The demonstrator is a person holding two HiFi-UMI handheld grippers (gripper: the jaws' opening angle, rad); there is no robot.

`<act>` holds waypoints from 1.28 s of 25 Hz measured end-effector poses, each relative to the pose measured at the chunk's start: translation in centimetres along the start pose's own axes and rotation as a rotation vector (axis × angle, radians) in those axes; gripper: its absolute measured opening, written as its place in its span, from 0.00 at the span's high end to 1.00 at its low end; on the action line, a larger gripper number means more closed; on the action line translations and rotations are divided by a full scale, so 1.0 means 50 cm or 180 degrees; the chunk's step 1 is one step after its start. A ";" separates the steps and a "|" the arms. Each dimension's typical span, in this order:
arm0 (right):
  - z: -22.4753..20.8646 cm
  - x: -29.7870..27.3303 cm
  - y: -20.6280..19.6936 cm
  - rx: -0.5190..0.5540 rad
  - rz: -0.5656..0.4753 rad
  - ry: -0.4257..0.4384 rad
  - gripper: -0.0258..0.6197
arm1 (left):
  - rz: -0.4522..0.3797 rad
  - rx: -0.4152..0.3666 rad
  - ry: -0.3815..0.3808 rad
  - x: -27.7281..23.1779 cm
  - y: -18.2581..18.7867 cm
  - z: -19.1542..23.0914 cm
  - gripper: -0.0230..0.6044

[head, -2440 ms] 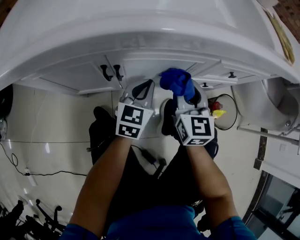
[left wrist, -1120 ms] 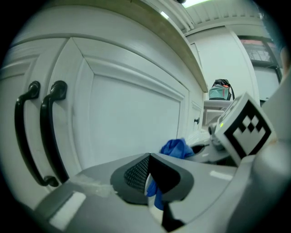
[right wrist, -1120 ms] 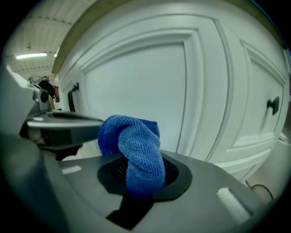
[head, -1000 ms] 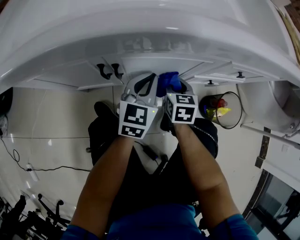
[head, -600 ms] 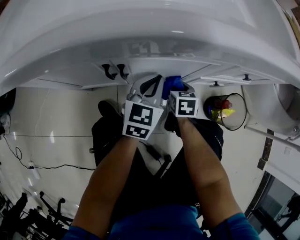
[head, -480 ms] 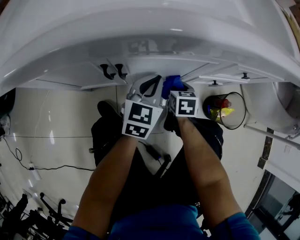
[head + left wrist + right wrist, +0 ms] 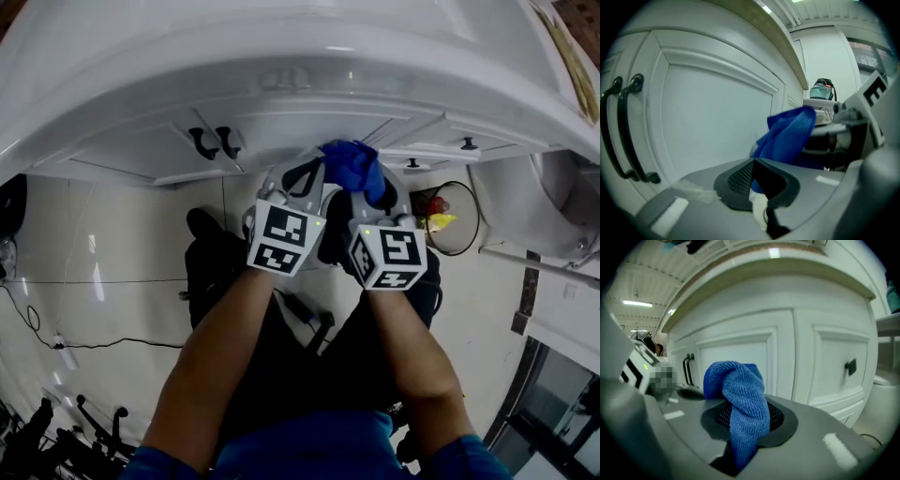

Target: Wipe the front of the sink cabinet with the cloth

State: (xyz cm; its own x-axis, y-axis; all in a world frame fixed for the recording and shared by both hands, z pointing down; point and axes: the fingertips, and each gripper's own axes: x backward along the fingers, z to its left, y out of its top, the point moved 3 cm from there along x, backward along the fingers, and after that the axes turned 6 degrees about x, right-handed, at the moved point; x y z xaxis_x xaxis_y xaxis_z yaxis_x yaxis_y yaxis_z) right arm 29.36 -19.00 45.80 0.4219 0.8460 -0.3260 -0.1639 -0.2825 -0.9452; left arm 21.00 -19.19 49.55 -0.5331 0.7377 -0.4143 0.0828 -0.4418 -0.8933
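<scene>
The right tool [image 7: 745,417] has its jaws pressed onto a blue woven cloth [image 7: 739,397]. The cloth rises in a bunched fold above the dark pads, and a strip of it trails down between them. In the head view that cloth [image 7: 352,163] sits at centre frame, just beside the white panelled sink cabinet [image 7: 309,120]. Whether it touches the door cannot be told.

The left tool [image 7: 753,174] has its jaws pressed together with nothing between them. It sits close beside the right tool [image 7: 367,192] in the head view, to its left [image 7: 298,178]. From the left gripper view, the cloth [image 7: 788,135] shows at right of centre against the recessed door panel [image 7: 708,117].

A pair of black bar handles [image 7: 624,131] stands at the left edge of that view. A small black knob [image 7: 851,365] marks the door at the right of the right gripper view.
</scene>
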 end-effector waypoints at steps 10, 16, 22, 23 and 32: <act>-0.068 0.080 0.207 0.0265 -0.1073 -0.0290 0.83 | -0.0182 -0.0244 -0.0061 -0.012 0.023 -0.034 0.96; -0.081 0.032 0.141 0.0207 -0.0804 -0.0294 0.83 | -0.0182 -0.0191 0.0019 -0.012 0.025 -0.009 0.96; -0.075 -0.029 0.034 0.0143 -0.0260 -0.0167 0.83 | -0.0084 -0.0141 0.0011 -0.026 0.010 -0.001 0.96; -0.072 -0.039 0.020 0.0153 -0.0177 -0.0153 0.83 | -0.0064 -0.0132 0.0015 -0.029 0.008 0.000 0.96; -0.068 -0.107 -0.136 0.0050 0.0884 0.0022 0.82 | 0.0041 -0.0070 0.0040 -0.034 -0.004 0.009 0.96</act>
State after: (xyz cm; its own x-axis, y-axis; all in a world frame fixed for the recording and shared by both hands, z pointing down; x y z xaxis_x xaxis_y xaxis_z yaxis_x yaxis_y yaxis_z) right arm 31.23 -23.15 53.90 0.3650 0.7340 -0.5727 -0.2880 -0.4960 -0.8192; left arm 21.53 -20.59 50.52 -0.5213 0.7384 -0.4278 0.1082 -0.4400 -0.8914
